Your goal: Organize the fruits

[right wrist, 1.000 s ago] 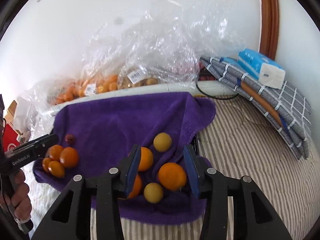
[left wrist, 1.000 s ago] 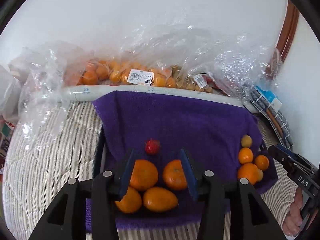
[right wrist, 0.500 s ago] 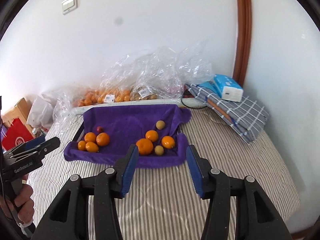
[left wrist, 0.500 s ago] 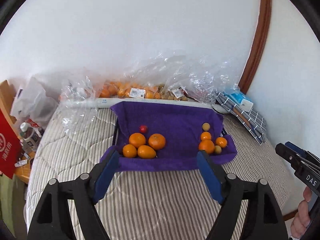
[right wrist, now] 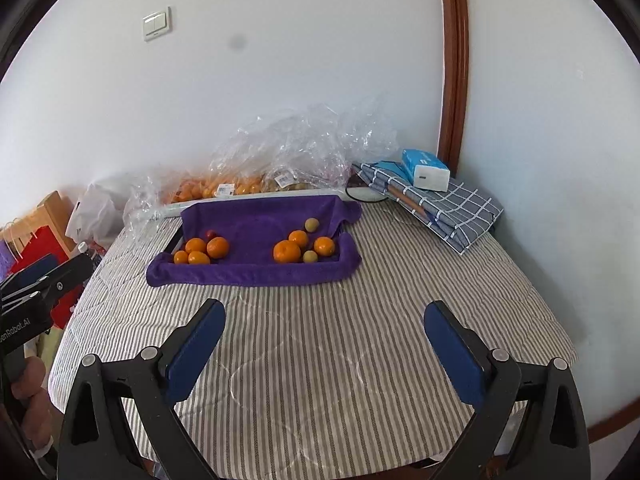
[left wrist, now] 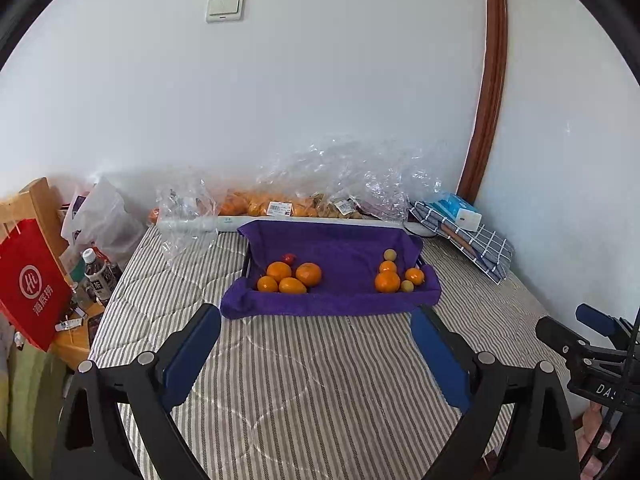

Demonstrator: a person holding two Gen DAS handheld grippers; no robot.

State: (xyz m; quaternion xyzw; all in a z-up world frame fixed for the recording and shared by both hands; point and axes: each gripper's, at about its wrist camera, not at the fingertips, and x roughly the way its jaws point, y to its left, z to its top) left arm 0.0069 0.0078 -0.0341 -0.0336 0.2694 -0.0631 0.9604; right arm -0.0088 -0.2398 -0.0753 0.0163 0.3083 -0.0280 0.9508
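Left gripper (left wrist: 316,320) held above the near part of the striped mattress (left wrist: 304,384), jaws opening and spread wide, blue pads (left wrist: 192,356) bare, nothing between them. Right gripper (right wrist: 325,318) likewise above the near part of the mattress, jaws opening, fingers far apart, gripping nothing.

Purple towel (left wrist: 344,244) draped over a tray near the far edge of the mattress, well apart from both grippers. At the towel's left end, a cluster of four oranges (left wrist: 290,276) touching one another, with a small red fruit (left wrist: 288,257) just behind them. At the right end, a second cluster (left wrist: 394,274): three oranges and two small yellow-green fruits, close together. Bare towel between the two clusters.

Behind the tray along the far edge, against the wall, clear plastic bags (right wrist: 304,152) holding more oranges. In the far right corner, a folded checked cloth (right wrist: 444,204) with a blue tissue pack (right wrist: 426,170) on top. Off the left edge, a red paper bag (left wrist: 30,284) and water bottles (left wrist: 98,276).
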